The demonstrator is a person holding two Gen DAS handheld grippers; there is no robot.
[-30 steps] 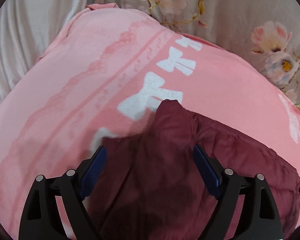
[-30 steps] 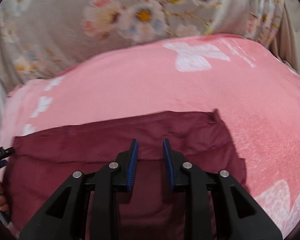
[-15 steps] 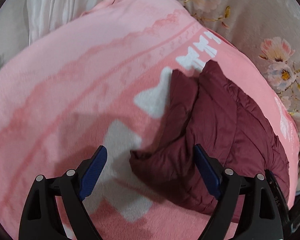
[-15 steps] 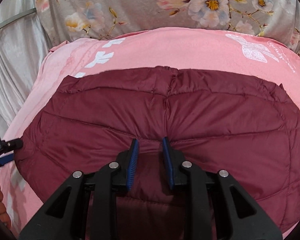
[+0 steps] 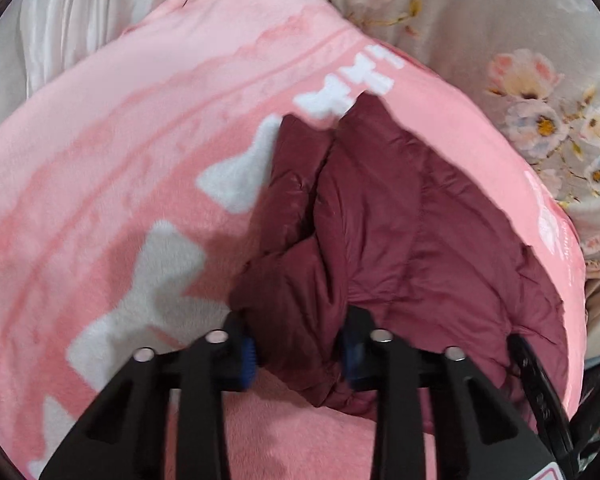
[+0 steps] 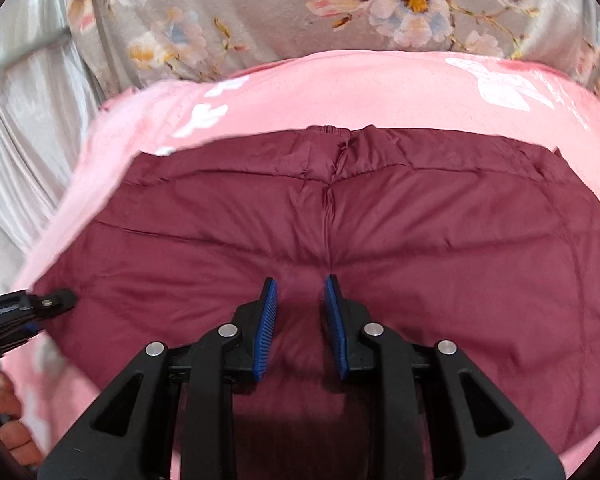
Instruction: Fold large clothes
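A dark maroon quilted jacket (image 6: 380, 232) lies spread on a pink blanket (image 6: 340, 88). In the left wrist view the jacket (image 5: 400, 240) is bunched, and my left gripper (image 5: 298, 354) is shut on its near left edge, fabric pinched between the blue pads. My right gripper (image 6: 300, 320) is over the jacket's near middle, jaws narrowly apart with fabric bulging between the pads; I cannot tell whether they pinch it. The left gripper also shows at the left edge of the right wrist view (image 6: 24, 306), at the jacket's left side.
A grey floral sheet (image 6: 340, 8) lies beyond the blanket, also in the left wrist view (image 5: 540, 80). White draped cloth (image 6: 24, 128) hangs at the left. The blanket (image 5: 120, 160) has white bow prints. A hand (image 6: 4, 420) holds the left gripper.
My left gripper has closed from wide open onto the jacket's left edge. My right gripper's jaws have opened slightly, and the jacket looks closer and more spread out.
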